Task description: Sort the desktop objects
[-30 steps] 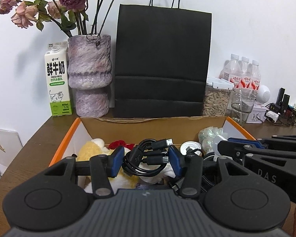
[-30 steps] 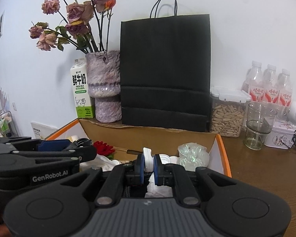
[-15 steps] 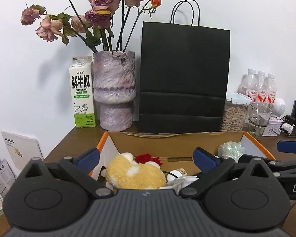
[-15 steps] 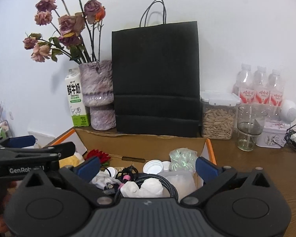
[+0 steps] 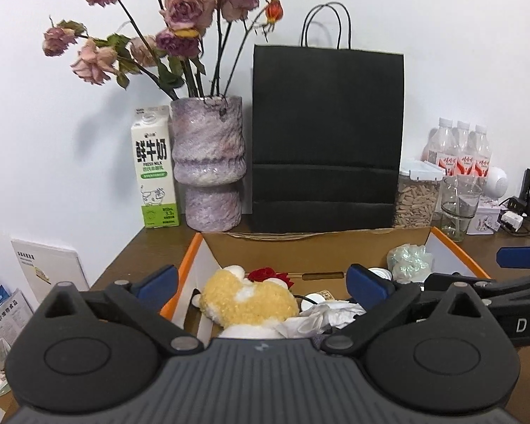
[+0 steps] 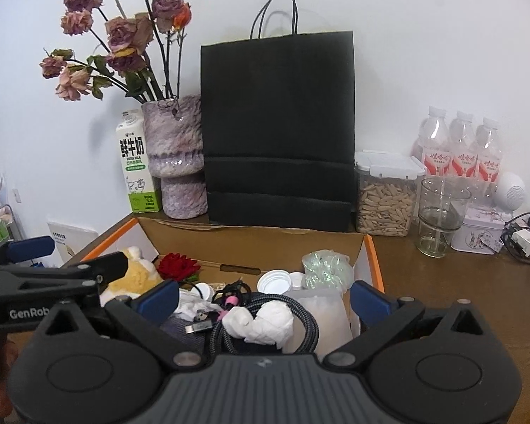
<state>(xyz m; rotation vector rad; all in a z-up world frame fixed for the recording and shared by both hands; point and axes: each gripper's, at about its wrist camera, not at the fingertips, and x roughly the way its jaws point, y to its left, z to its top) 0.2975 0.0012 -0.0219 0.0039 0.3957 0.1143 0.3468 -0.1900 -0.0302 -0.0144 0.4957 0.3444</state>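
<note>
An open cardboard box with orange edges [image 5: 300, 243] [image 6: 251, 243] sits on the brown desk and holds mixed items. In it lie a yellow plush toy [image 5: 247, 300] [image 6: 134, 275], a red fabric rose [image 6: 178, 265], a braided black cable coil [image 6: 307, 321], crumpled white tissue [image 6: 265, 323], white bottle caps [image 6: 274, 281] and a clear crinkled wrapper [image 6: 327, 265]. My left gripper [image 5: 261, 282] is open and empty above the box's left part. My right gripper [image 6: 263, 296] is open and empty above the box's right part.
Behind the box stand a black paper bag [image 5: 327, 141], a purple vase with dried roses [image 5: 208, 166], a milk carton [image 5: 155, 166], a seed jar [image 6: 387, 194], a glass [image 6: 440, 215], water bottles [image 6: 457, 148] and a small tin [image 6: 480, 229].
Both grippers have opened and pulled back and up from the box. The left let go of the black cable bundle; the right let go of a white cap. Both items lie in the box.
</note>
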